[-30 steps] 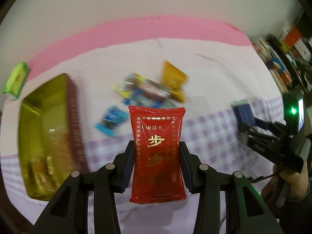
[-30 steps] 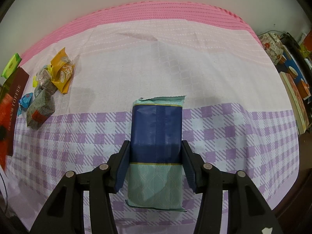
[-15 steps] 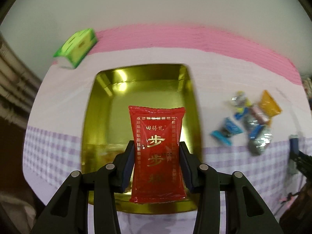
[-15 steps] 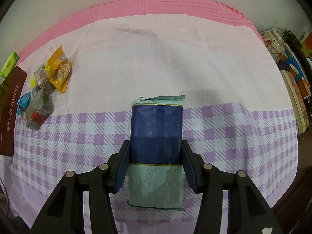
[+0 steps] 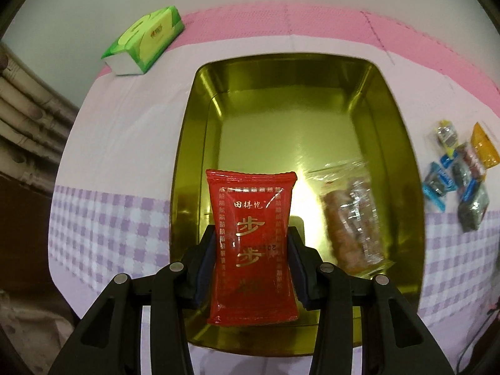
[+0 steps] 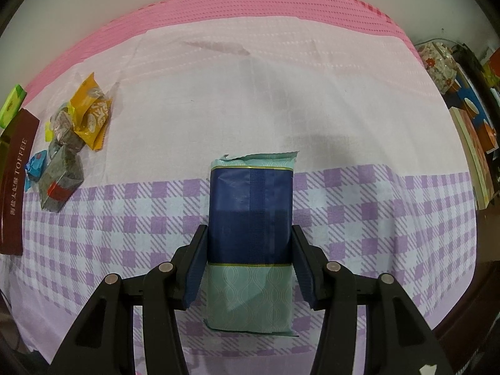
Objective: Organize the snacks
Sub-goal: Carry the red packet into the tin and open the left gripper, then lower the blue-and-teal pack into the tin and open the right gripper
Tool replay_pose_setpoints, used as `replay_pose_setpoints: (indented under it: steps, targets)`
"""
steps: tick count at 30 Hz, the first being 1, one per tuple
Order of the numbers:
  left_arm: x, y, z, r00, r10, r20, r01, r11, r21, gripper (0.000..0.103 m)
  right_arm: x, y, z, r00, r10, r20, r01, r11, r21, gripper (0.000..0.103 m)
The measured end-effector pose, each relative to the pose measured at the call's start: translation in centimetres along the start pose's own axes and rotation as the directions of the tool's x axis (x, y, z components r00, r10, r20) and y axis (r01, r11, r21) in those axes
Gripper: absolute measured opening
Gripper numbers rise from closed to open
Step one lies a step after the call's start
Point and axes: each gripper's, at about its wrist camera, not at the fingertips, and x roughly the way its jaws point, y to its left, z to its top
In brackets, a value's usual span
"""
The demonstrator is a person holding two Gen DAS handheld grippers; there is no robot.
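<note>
I have two tongs, and each one grips one packet. My left tongs (image 5: 251, 250) squeeze a red packet (image 5: 252, 250) by its long edges: glossy plastic film, rectangular, crimped at both ends, with gold characters and a gold dotted border. It hangs upright over the near end of one gold tin (image 5: 281, 93), a deep rectangular box with rounded corners and a mirror-bright floor. One clear packet (image 5: 353, 218) already lies inside the tin, at about 3 o'clock from the red one; its brown contents are too blurred for me to name. At 3 o'clock beyond the tin's wall, a loose heap of small sweets (image 5: 459, 172) sits on the table (image 5: 125, 143); I count roughly six wrappers, blue, orange and silvery-grey, though motion blur makes that uncertain. One green tissue pack (image 5: 145, 39) lies at 11 o'clock.

My right tongs (image 6: 250, 259) clamp a blue packet (image 6: 250, 215), navy in the middle with pale teal patterned ends and thin gold bands, matte and seamed down the centre. It is held above the table's cloth, which is woven, pink at the far side and lilac-checked nearer.
</note>
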Motion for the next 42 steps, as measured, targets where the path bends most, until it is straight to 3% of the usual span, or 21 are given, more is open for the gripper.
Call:
replay_pose_setpoints:
  steps: [16,26,32,39,42]
  targets:
    - [-0.2,0.2,-1.2,0.999,0.009,0.036,-0.009,1.000,0.017,0.046,-0.3,0.5,-0.7,0.999,-0.042,0.011,0.042,0.998,0.038,0.045]
    - [-1.3,1.3,-1.7,0.994,-0.066,0.089,0.071,0.996,-0.057,0.056,-2.9,2.4,-0.2,0.998,-0.032,0.057,0.030,0.999,0.040,0.045]
    - [-3.5,2.6,-2.5,0.978,-0.114,0.174,0.133,0.986,-0.102,0.060,-5.9,6.0,0.8,0.993,0.036,0.109,-0.034,0.999,-0.018,0.045]
    - [-5.8,6.0,-4.2,0.954,-0.139,0.264,0.196,0.959,-0.204,0.062,-8.0,14.3,2.0,0.977,0.178,0.118,-0.162,0.977,-0.136,0.046]
    - [-5.8,7.8,-4.9,0.954,-0.129,0.271,0.202,0.944,-0.260,0.064,-8.5,18.0,2.6,0.967,0.235,0.101,-0.213,0.959,-0.187,0.046]
